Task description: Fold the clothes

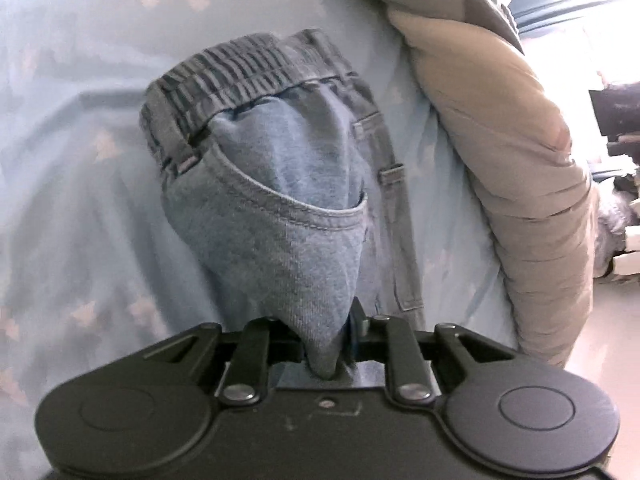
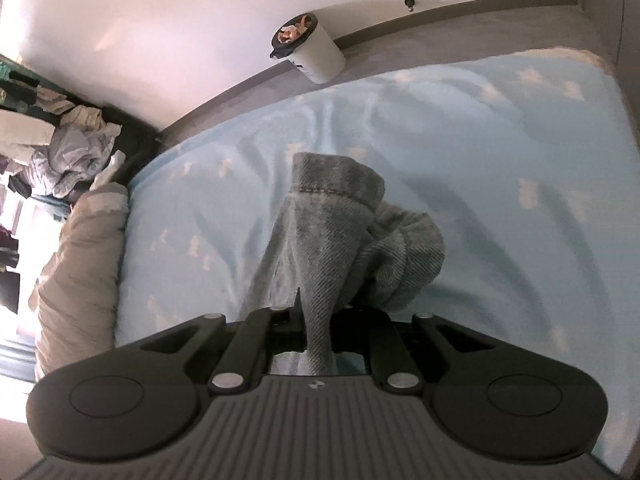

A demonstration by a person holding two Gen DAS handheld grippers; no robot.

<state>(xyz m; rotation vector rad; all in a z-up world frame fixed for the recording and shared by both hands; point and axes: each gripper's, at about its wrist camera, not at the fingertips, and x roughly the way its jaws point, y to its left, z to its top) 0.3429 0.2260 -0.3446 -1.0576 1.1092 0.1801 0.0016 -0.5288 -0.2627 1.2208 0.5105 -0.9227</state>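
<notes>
Blue denim jeans (image 1: 276, 216) hang lifted above the light blue star-print bedsheet (image 1: 80, 160). In the left wrist view the elastic waistband and a front pocket face me, and my left gripper (image 1: 326, 344) is shut on a pinched fold of the denim just below the pocket. In the right wrist view a hemmed leg end of the jeans (image 2: 340, 232) droops in folds over the sheet, and my right gripper (image 2: 316, 332) is shut on a bunch of that cloth. The fingertips of both grippers are buried in fabric.
A beige quilted duvet (image 1: 520, 152) lies along the bed's edge, also seen as the duvet (image 2: 80, 264). On the grey floor by the wall stands a white bin (image 2: 312, 52). A dark shelf piled with clothes (image 2: 68, 160) is at the left.
</notes>
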